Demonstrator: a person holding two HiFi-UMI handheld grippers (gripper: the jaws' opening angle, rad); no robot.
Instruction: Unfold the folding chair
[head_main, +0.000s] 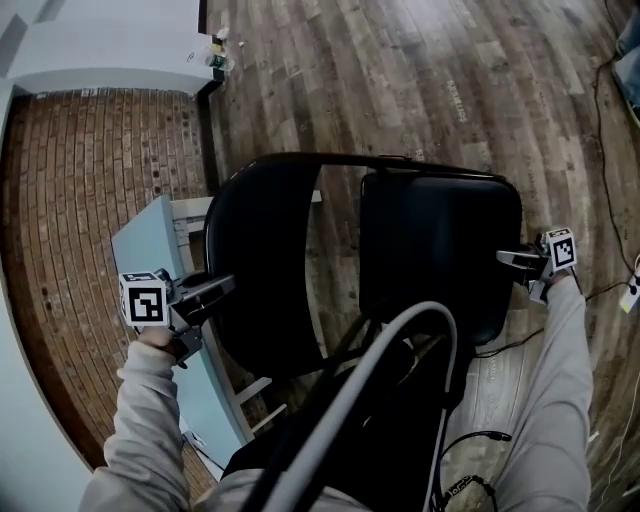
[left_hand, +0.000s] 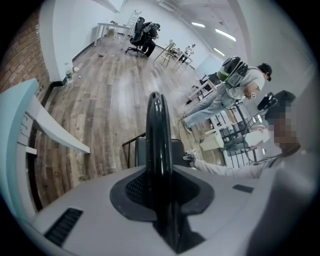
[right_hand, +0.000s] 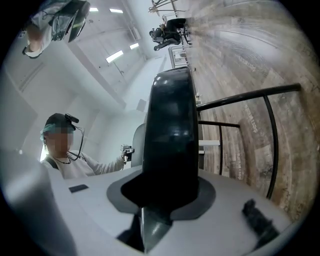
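The black folding chair stands in front of me on the wood floor in the head view. Its thin backrest panel (head_main: 265, 260) is on the left and its thick padded seat (head_main: 440, 250) on the right, under a black frame tube (head_main: 330, 158). My left gripper (head_main: 212, 290) is shut on the backrest's left edge, and that edge (left_hand: 159, 145) runs up between its jaws. My right gripper (head_main: 508, 258) is shut on the seat's right edge (right_hand: 172, 135), which fills the gap between its jaws. Black chair legs (right_hand: 270, 145) show beyond the seat.
A pale blue table (head_main: 150, 240) stands close on the left, against a brick surface (head_main: 80, 200). A grey curved tube (head_main: 385, 365) crosses below the chair. Cables (head_main: 600, 130) lie on the floor at right. Another person (left_hand: 235, 85) and desks are farther off.
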